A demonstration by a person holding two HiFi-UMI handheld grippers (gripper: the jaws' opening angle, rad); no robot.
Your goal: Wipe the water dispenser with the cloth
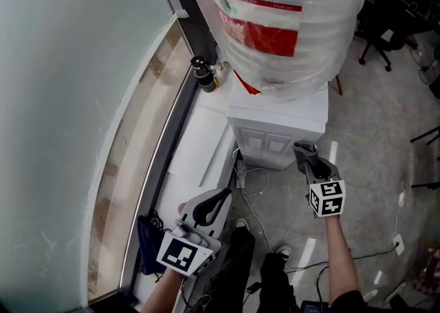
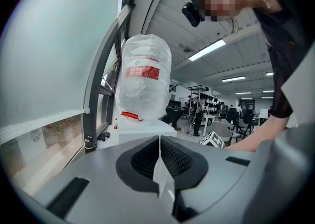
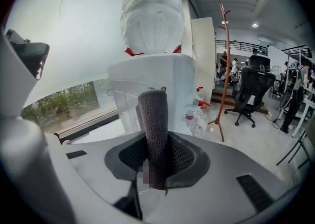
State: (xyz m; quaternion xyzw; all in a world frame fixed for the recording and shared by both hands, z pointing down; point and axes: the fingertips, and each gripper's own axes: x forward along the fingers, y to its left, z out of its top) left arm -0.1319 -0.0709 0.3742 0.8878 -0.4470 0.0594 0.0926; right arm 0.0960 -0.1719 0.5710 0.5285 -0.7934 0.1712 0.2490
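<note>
Head view: white water dispenser (image 1: pixel 278 126) beside window (image 1: pixel 69 98), plastic-wrapped bottle (image 1: pixel 289 23) on top. Right gripper (image 1: pixel 309 159) near dispenser's front, dark grey cloth (image 1: pixel 304 148) in its jaws. Left gripper (image 1: pixel 216 203) low, well apart from dispenser.

Left gripper view: 2 jaws pressed together, nothing between. Dispenser ahead, apart.

Right gripper view: 2 jaws clamped on rolled cloth, which sticks up past tips. Dispenser front close behind; contact unclear.
</note>
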